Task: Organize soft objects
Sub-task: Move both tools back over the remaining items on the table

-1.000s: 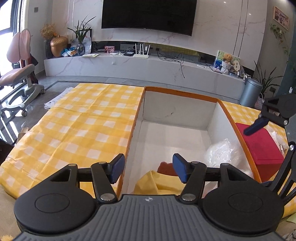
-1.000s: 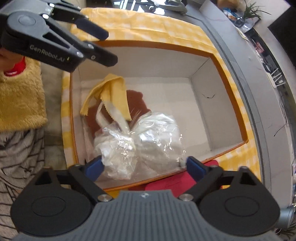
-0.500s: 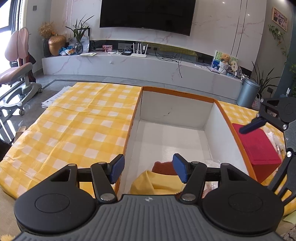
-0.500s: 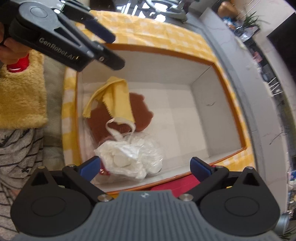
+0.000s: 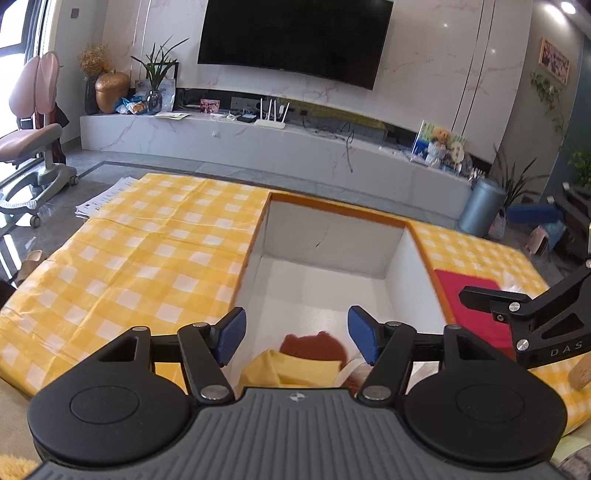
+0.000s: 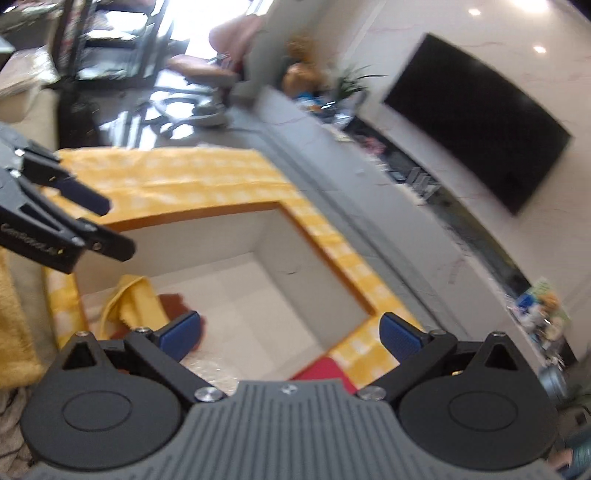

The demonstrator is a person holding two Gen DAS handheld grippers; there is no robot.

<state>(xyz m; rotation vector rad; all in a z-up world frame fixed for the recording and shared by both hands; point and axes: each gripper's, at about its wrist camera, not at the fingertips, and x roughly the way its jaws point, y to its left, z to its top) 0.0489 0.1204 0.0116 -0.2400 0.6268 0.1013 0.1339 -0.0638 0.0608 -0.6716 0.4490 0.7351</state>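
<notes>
We see a bright daylit room, light pouring from the window (image 5: 14,33) at left, ceiling spots glaring on the marble wall (image 5: 443,55), fisheye bending the edges, the left view sharp, the right view smeared by motion blur.

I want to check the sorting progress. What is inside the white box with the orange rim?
Inside the box lie a yellow cloth and a brown cloth beneath it. A clear plastic bag shows only partly, near the front wall. Both grippers' bodies hide the front of the floor.
</notes>
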